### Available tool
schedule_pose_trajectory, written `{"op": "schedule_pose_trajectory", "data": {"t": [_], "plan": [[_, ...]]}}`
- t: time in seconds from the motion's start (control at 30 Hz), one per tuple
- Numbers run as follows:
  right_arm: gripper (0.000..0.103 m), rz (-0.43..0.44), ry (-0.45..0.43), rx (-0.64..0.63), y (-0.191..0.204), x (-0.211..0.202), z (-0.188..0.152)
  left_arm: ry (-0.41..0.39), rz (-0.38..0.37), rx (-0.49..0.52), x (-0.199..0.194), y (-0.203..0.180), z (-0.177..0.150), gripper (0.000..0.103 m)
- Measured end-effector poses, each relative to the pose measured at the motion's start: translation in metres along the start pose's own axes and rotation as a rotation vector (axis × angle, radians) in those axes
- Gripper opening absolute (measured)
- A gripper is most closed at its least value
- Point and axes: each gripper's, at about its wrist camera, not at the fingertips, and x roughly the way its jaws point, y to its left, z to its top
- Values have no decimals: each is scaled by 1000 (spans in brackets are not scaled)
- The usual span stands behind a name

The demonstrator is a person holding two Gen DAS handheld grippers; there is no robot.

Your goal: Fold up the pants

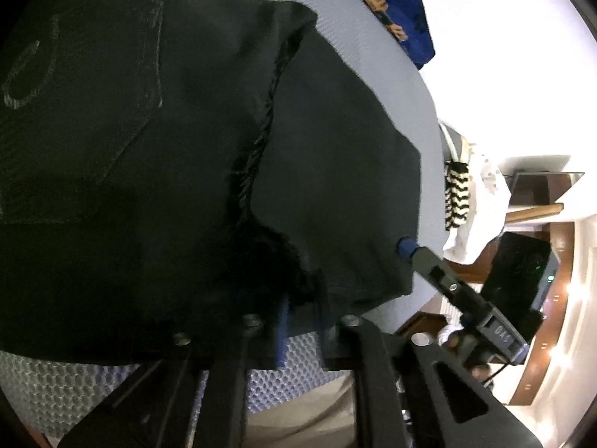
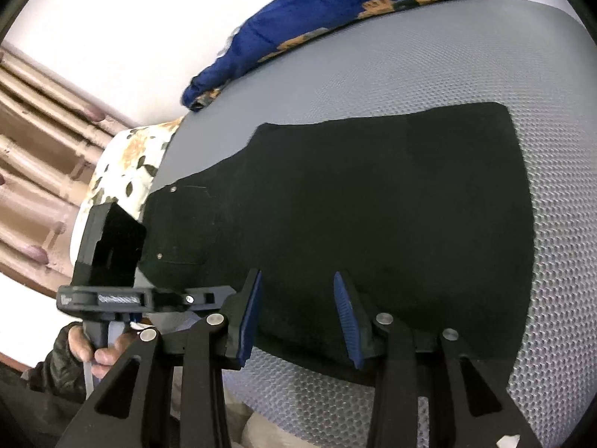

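A blue cushion (image 2: 335, 33) lies at the far edge of the grey mat (image 2: 429, 56), a floral pillow (image 2: 127, 164) beside it. Black pants (image 2: 373, 205) lie flat on the mat, folded, a back pocket (image 1: 93, 93) uppermost. The left gripper (image 1: 294, 306) is clamped on the pants' near edge, its pads buried in cloth; the right gripper (image 2: 298, 310) stands part-open over the near edge, gripping nothing.

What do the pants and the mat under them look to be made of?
Pants: black, matte woven cloth, likely denim, judging by the contrast-stitched back pocket, rivets and frayed edge. Mat: grey, probably embossed foam or rubber, given its regular dimpled honeycomb texture and soft sheen; the exact material is unclear.
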Motion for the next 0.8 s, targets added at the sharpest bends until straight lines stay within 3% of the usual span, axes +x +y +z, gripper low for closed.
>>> {"op": "schedule_pose_trajectory", "data": {"t": [0.27,0.5,0.6,0.8], "plan": [[38,-81,19,37,-12,-8,-3,-29,33,134,-20,-17,-22,7],[38,-127,73,55,-22,10,-14,-3,82,114,-5,-4,-18,11],[38,-130,76,43,-20,8,-11,-53,144,177,-15,-14,-19,23],[39,-238,-31,-29,-15,-7,17,-253,283,371,-39,-45,-10,27]]}}
